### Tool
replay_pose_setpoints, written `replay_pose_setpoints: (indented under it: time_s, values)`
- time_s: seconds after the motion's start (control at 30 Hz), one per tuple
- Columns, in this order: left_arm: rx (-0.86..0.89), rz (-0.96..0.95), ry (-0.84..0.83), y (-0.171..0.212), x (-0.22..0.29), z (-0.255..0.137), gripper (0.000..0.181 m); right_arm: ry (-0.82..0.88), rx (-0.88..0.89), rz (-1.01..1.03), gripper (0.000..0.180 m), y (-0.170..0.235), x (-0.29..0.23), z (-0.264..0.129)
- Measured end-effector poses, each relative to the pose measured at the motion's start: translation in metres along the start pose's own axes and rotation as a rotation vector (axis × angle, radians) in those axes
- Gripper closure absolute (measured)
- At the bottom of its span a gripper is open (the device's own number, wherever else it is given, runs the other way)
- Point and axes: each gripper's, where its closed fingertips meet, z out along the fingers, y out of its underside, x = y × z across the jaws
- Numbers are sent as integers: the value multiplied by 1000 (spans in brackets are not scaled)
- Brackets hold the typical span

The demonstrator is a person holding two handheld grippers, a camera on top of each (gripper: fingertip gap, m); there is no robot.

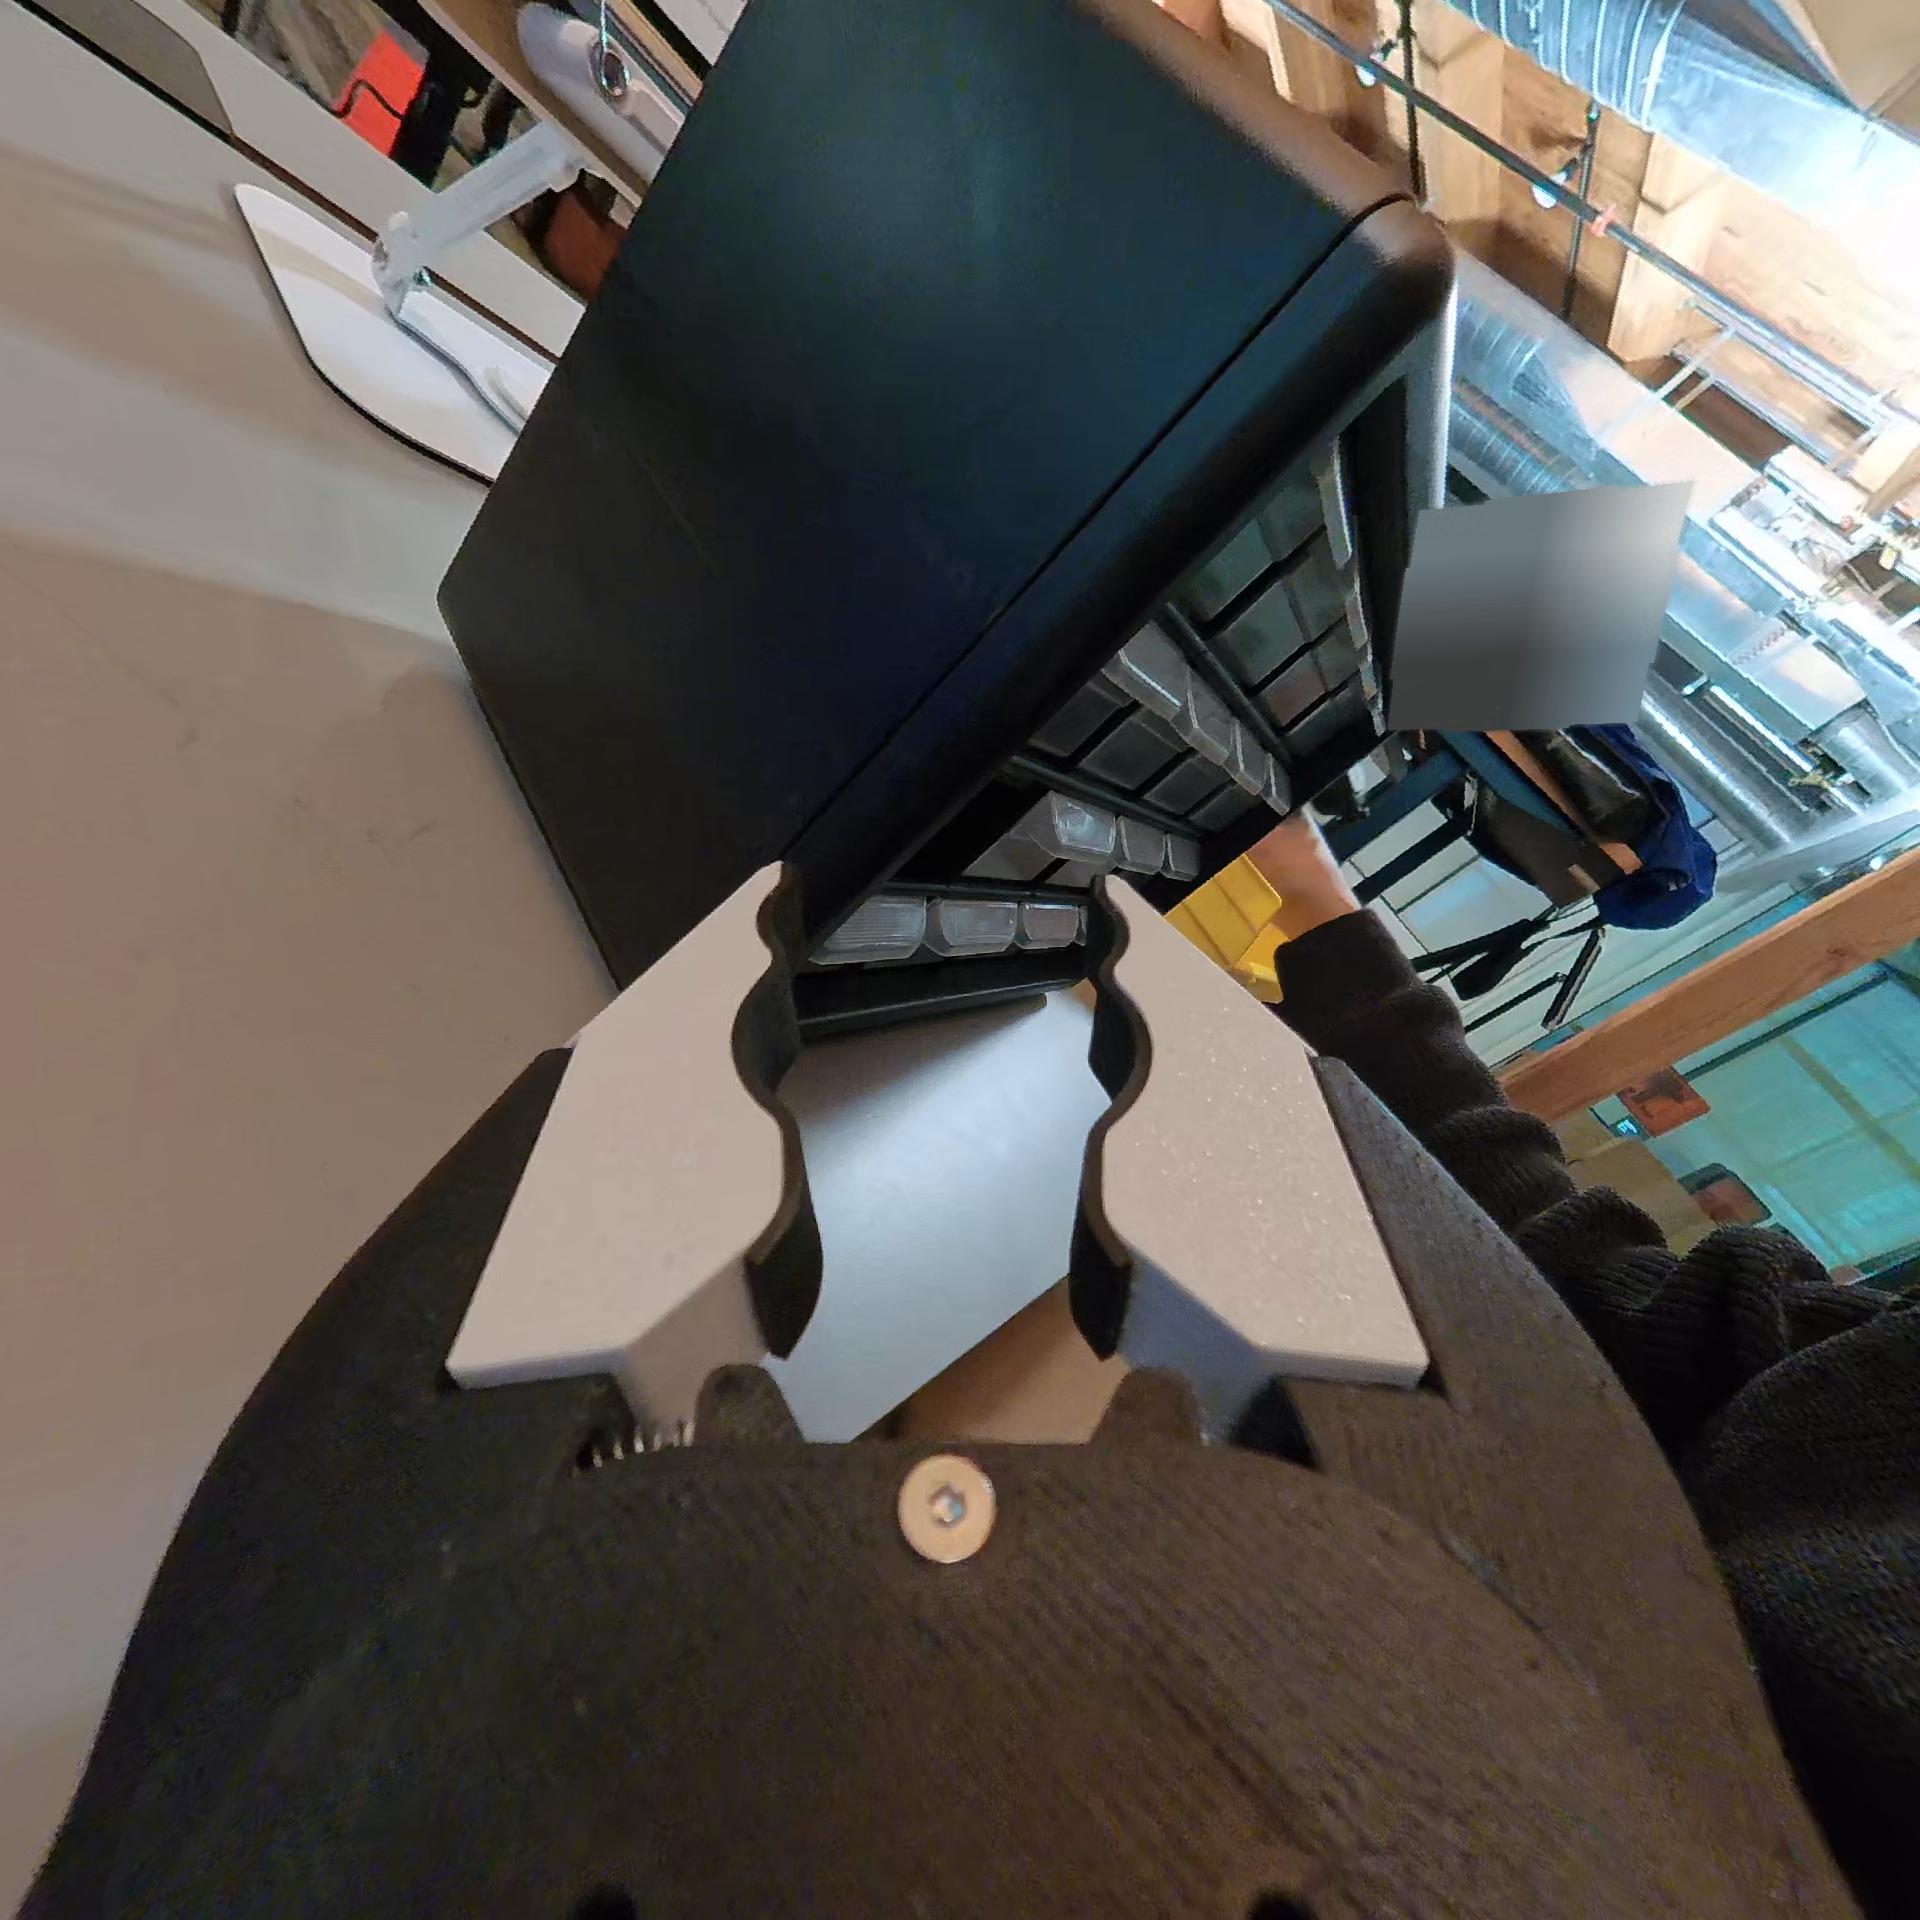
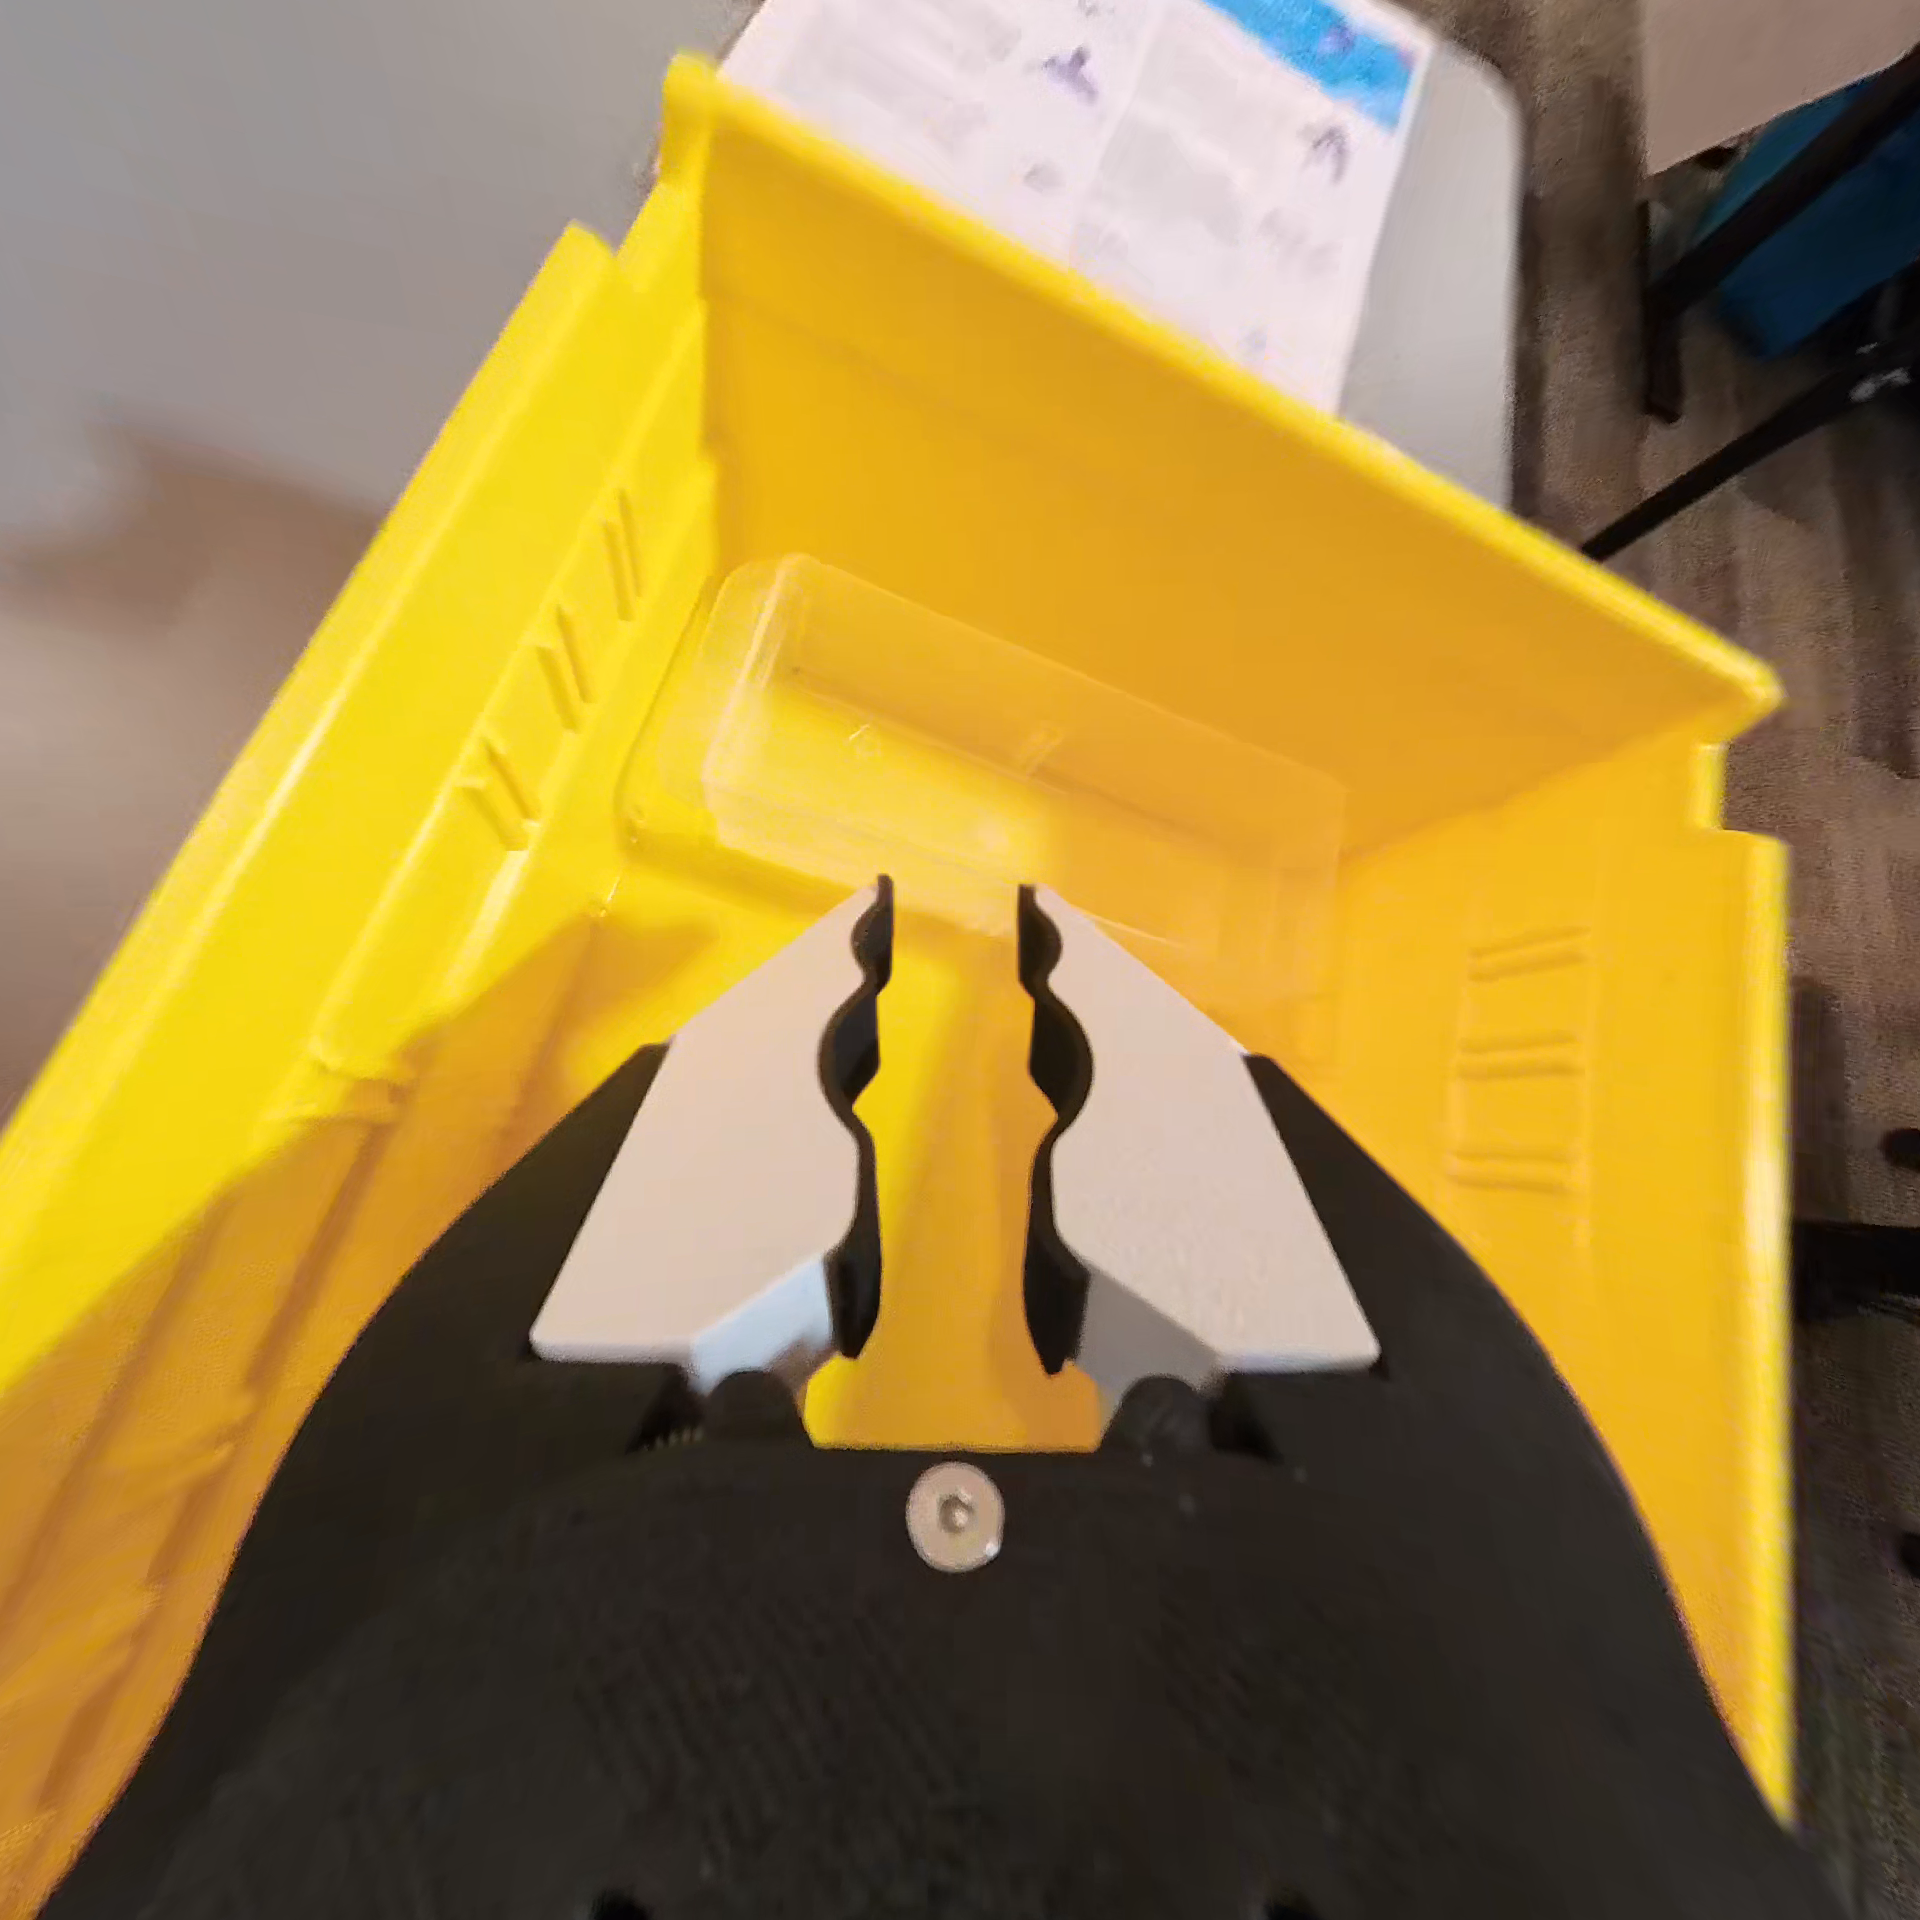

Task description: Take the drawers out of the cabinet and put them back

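Note:
In the left wrist view a black cabinet (image 1: 935, 436) stands on the pale table (image 1: 208, 831). Rows of small clear drawers (image 1: 966, 925) fill its front. My left gripper (image 1: 940, 904) is open and empty at the cabinet's lower front corner, with its left fingertip (image 1: 769, 935) against the cabinet's edge. In the right wrist view a clear drawer (image 2: 987, 748) lies on its own inside a yellow bin (image 2: 1143, 499). My right gripper (image 2: 953, 888) hangs over the bin with its tips at the drawer's near edge. Its jaws stand a narrow gap apart with nothing clamped between them.
The yellow bin (image 1: 1231, 914) also shows right of the cabinet, beside a person's dark sleeve (image 1: 1403, 1039). A white monitor stand base (image 1: 353, 312) sits behind the cabinet. A printed leaflet (image 2: 1143, 156) lies beyond the bin near the table edge, with carpet floor (image 2: 1849, 727) to the right.

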Motion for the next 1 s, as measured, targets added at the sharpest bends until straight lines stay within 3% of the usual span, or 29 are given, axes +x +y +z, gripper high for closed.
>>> replay_pose_setpoints:
  time_s: [0.1,0.17,0.2,0.27,0.33,0.43,0.57,0.73,0.83,1.0]
  values:
    - [0,16,2,0,2,0,128,25,131,46,154,-30,14,-38]
    - [-2,32,3,0,4,0,128,10,305,57,154,-67,15,-84]
    - [-5,44,5,1,6,1,128,-8,430,40,162,-89,9,-114]
    - [-12,72,13,3,10,2,129,-52,755,-40,180,-130,-17,-188]
    - [-25,99,29,6,16,5,131,-103,1023,-120,180,-148,-55,-258]
    - [-62,133,57,17,26,9,132,-196,1137,-197,179,-144,-118,-310]
    - [-106,178,38,34,35,19,131,-420,1119,-238,174,-107,-223,-322]
    - [-61,-40,51,53,55,37,138,-731,975,-243,172,-47,-333,-292]
    - [18,-69,130,46,75,44,150,-787,867,-288,170,-34,-354,-265]
    - [43,-138,34,43,53,61,156,-886,821,-186,169,-25,-352,-257]
